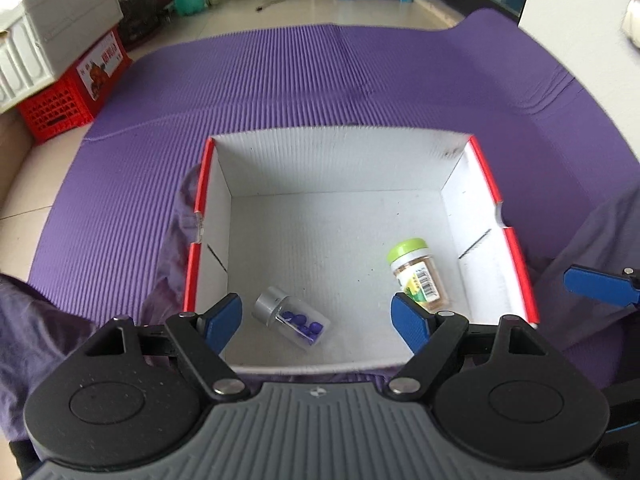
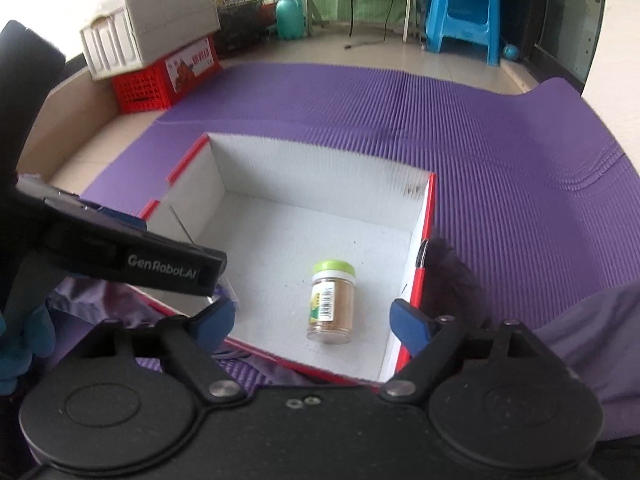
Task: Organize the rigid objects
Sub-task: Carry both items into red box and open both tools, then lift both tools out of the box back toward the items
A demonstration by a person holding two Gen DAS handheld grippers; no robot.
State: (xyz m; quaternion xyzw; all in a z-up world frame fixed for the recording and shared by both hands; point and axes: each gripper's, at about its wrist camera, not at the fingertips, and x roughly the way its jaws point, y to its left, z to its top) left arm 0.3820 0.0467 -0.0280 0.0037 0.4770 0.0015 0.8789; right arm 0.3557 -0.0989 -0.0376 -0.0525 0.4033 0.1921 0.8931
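Observation:
A white cardboard box with red edges (image 1: 348,152) (image 2: 320,160) lies open on a purple mat. Inside it lie a clear vial with a silver cap and blue pieces (image 1: 292,318) and a green-lidded jar of brown powder (image 1: 418,272) (image 2: 331,302), both on their sides. My left gripper (image 1: 318,322) is open and empty, above the box's near edge, the vial between its fingers in view. My right gripper (image 2: 312,324) is open and empty over the box's near right corner, just short of the jar. The vial is hidden in the right wrist view.
The purple ribbed mat (image 1: 320,76) covers the floor around the box. A red crate under a white crate (image 1: 76,88) stands far left. A blue stool (image 2: 464,12) and a teal spray bottle (image 2: 290,12) stand at the back. Purple cloth (image 1: 36,328) lies near both sides.

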